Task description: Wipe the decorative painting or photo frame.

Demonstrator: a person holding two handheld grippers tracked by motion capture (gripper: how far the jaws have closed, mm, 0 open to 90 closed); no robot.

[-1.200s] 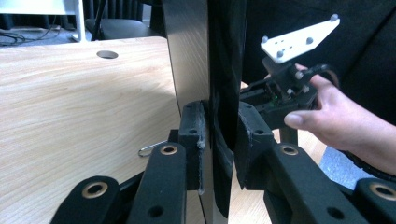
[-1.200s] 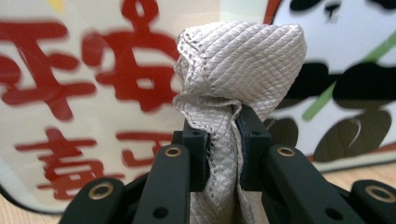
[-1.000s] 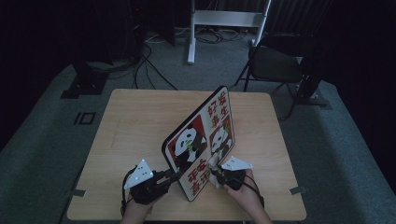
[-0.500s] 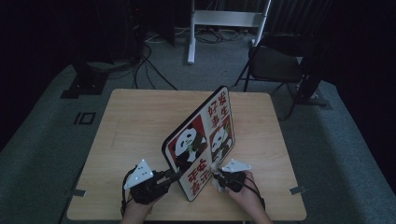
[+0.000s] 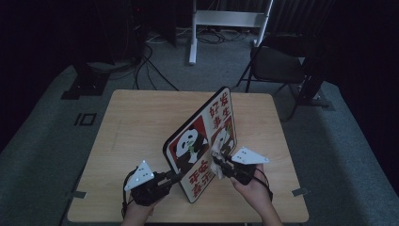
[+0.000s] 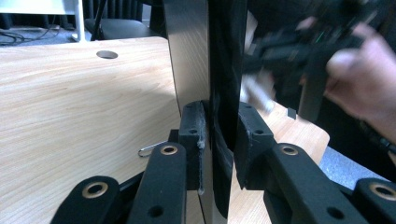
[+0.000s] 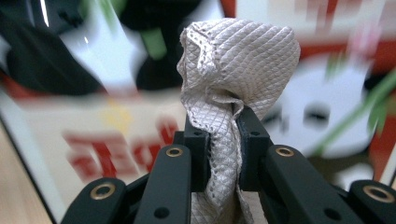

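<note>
Left claw [image 5: 175, 176] clamps the board [image 5: 202, 141] on edge, tilted up near the desk's [image 5: 131, 122] six o'clock. Right claw [image 5: 217, 161] pinches a cloth [image 7: 233, 79] against the panda face. Push too hard and the board could twist free and slap down.

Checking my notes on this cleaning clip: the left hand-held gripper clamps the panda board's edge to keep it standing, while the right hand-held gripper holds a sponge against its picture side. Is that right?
Not quite: the right hand-held gripper holds a crumpled white cloth, not a sponge, as the right gripper view shows. The rest stands: the left hand-held gripper clamps the panda board by its edge.
</note>
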